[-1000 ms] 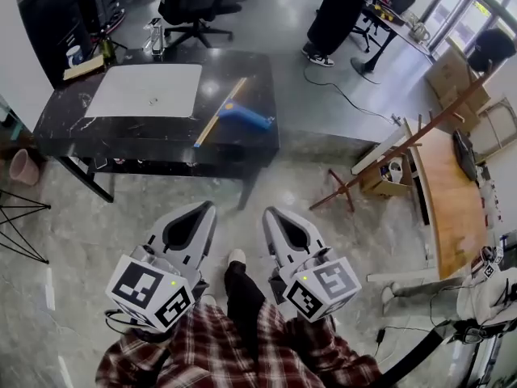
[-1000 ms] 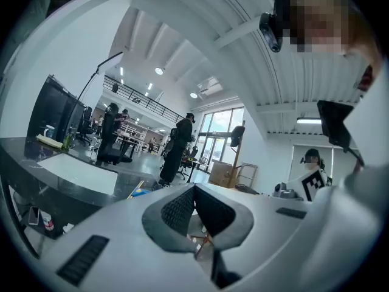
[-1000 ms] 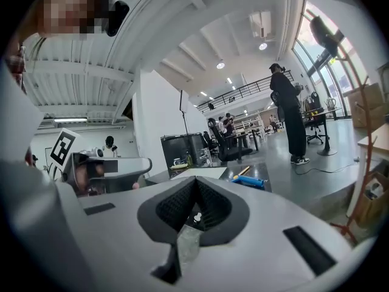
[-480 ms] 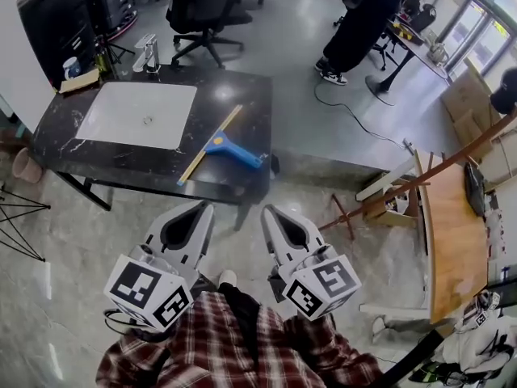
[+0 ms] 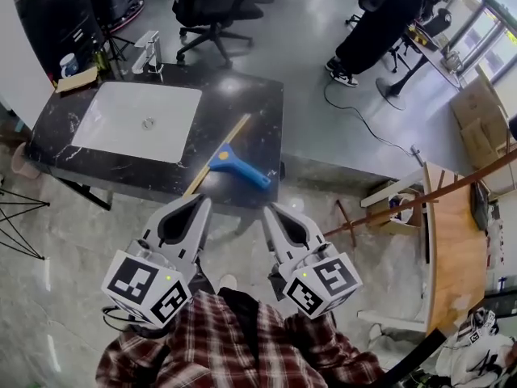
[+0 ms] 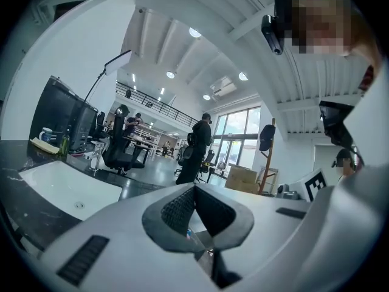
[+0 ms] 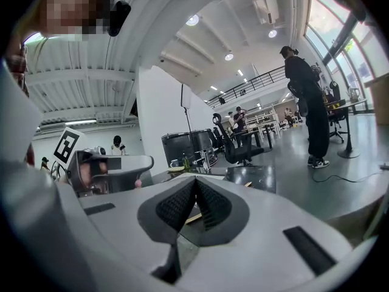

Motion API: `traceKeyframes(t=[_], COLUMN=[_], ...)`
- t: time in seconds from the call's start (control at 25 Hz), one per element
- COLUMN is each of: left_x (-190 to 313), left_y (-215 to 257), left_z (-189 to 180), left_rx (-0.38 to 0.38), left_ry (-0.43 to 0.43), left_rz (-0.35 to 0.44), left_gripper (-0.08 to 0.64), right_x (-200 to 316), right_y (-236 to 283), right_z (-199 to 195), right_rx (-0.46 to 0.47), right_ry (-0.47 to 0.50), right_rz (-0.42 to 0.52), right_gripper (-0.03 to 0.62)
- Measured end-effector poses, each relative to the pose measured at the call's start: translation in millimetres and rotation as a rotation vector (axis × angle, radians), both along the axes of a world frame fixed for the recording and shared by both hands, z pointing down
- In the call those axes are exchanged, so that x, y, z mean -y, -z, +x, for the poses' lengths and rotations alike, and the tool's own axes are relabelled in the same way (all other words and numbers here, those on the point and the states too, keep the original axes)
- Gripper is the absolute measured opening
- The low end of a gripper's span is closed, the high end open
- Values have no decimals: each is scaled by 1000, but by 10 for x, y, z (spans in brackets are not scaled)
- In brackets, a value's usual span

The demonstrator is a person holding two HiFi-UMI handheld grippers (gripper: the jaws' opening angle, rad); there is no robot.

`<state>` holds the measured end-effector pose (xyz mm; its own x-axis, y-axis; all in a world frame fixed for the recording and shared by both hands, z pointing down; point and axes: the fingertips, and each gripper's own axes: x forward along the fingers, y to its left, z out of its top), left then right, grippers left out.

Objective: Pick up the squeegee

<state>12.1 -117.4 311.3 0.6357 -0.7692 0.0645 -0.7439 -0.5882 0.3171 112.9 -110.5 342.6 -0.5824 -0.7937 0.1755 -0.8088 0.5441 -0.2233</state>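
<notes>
Head view. Left gripper (image 5: 199, 202) and right gripper (image 5: 271, 211) side by side, near each other, above a plaid shirt (image 5: 242, 350), both pointing toward a black table (image 5: 250, 95). Jaws of each pressed together, nothing pinched. Squeegee (image 5: 234, 162) flat on the table near its closest edge, ahead of both grippers and apart from them, nearer the left gripper's tips. Blue handle angled out toward the right gripper's side; long pale blade slanting from just ahead of the left gripper away across the tabletop. White board (image 5: 137, 120) also on the table, beyond the left gripper and off to its outer side. Office chair (image 5: 212, 6) past the far edge of the table. Standing person (image 5: 380, 23) far ahead of the right gripper, off to its outer side. Wooden coat stand (image 5: 420, 200) lying to the right gripper's outer side.

Left gripper view. Left gripper (image 6: 194, 190) with ribbed pads closed against each other, empty. White board (image 6: 67, 187) low on its left. Standing person (image 6: 197, 151) straight beyond the tips, far off.

Right gripper view. Right gripper (image 7: 194, 182) likewise clamped shut on nothing. Sliver of the squeegee (image 7: 193, 218) showing below the closed tips, on the dark tabletop. Standing person (image 7: 307, 111) well off to its right.
</notes>
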Motion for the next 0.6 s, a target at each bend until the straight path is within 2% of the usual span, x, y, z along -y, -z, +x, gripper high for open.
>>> traceKeyframes(t=[0.24, 0.44, 0.6], left_x=[732, 1410, 1773], left_y=[35, 92, 91], left_z=[-185, -395, -406], left_rx=[-4, -3, 5], left_ry=[-67, -149, -228], left_rz=[7, 19, 13], left_gripper=[11, 9, 11], right_x=[711, 1333, 1688], right_y=[46, 98, 114], right_z=[-200, -418, -468], right_rx=[-4, -6, 8], right_ry=[-51, -120, -182], right_rz=[8, 17, 21], right_gripper=[11, 11, 11])
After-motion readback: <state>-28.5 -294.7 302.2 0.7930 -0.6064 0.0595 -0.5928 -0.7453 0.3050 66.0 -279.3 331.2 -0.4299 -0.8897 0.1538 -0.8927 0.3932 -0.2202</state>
